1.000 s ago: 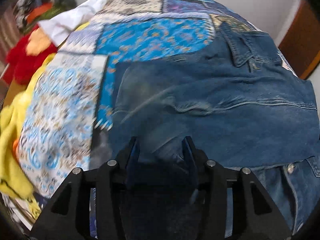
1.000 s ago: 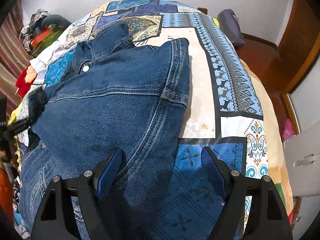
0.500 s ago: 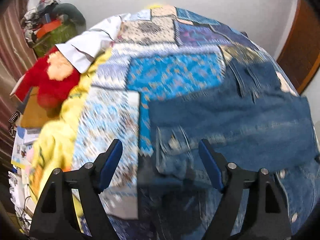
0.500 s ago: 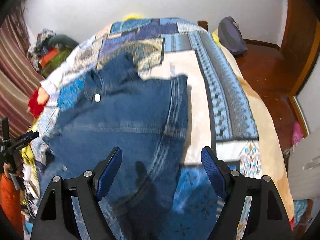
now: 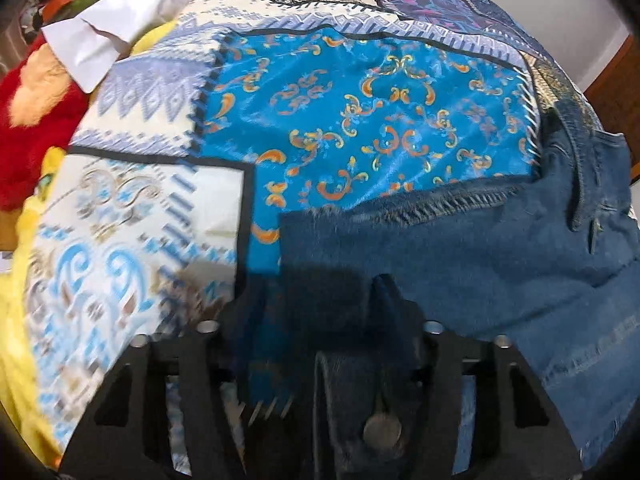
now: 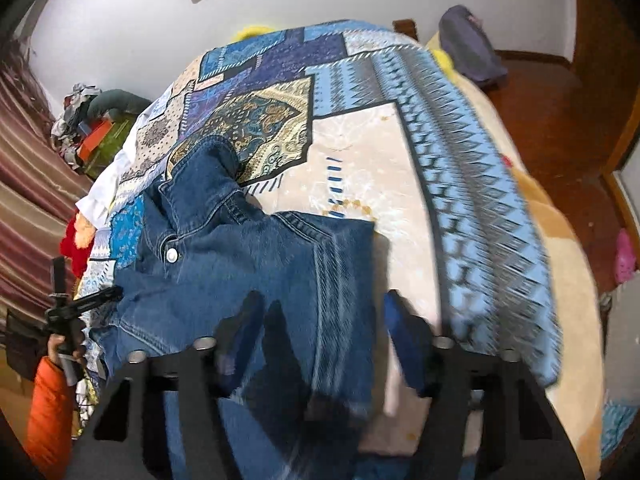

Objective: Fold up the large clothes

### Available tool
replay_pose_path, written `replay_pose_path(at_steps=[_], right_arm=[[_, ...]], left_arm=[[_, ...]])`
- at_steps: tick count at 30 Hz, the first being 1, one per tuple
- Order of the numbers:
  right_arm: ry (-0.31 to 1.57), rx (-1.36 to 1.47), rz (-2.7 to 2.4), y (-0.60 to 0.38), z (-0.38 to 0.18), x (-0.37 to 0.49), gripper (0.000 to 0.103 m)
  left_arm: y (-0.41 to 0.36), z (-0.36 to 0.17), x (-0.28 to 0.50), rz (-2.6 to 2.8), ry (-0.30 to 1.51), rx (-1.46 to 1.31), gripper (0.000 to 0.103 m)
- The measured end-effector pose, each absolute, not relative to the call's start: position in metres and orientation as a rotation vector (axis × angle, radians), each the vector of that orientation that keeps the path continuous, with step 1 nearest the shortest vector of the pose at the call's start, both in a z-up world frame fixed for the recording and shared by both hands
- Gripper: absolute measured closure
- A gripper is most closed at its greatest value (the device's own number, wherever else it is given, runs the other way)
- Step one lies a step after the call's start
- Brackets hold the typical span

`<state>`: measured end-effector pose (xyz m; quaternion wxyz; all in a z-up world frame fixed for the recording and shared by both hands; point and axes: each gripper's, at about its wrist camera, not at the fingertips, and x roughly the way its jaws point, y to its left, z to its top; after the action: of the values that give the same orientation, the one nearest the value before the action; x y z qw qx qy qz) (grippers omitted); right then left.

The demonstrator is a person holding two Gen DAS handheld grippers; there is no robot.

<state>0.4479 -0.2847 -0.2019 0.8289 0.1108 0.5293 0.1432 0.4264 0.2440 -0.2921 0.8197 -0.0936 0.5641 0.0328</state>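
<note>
A blue denim jacket (image 6: 248, 264) lies partly folded on a patchwork bedspread (image 6: 360, 184). In the left wrist view the jacket (image 5: 480, 264) fills the right side, and its buttoned edge runs up between my left fingers. My left gripper (image 5: 320, 300) is shut on that denim edge. In the right wrist view my right gripper (image 6: 320, 320) sits low over the jacket's near right edge, with its jaws apart and denim lying between them. The left gripper (image 6: 86, 304) also shows at the jacket's left side.
A white garment (image 5: 120, 28), a red plush toy (image 5: 32, 120) and a yellow blanket (image 5: 12, 300) lie along the bed's left side. A clutter pile (image 6: 96, 124) stands by the striped curtain. A wooden floor (image 6: 560, 128) lies right of the bed.
My left gripper was open half a second ago and is now closed on the jacket's edge. My right gripper has dropped down onto the jacket's near right edge and has narrowed.
</note>
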Motion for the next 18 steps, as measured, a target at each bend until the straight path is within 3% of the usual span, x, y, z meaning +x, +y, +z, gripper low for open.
replay_pose_path(at_steps=[3,5,13,18], right_arm=[[1.106,0.197,0.277,-0.275,-0.210,0.456,0.080],[1.079,0.167,0.287,-0.266,-0.206,0.462,0.084],[0.994,0.038,0.347,-0.215,-0.181,0.508,0.089],[0.967,-0.039,0.354,-0.175,-0.187,0.541,0.088]], left_arm=[[0.239,-0.293,0.433,0.097,1.189,-0.188,0.084],[0.234,-0.285,0.431,0.149,1.157,-0.141,0.097],[0.263,-0.228,0.414,0.255,1.008,-0.120,0.098],[0.286,-0.226,0.421,0.332,1.019,-0.084,0.098]])
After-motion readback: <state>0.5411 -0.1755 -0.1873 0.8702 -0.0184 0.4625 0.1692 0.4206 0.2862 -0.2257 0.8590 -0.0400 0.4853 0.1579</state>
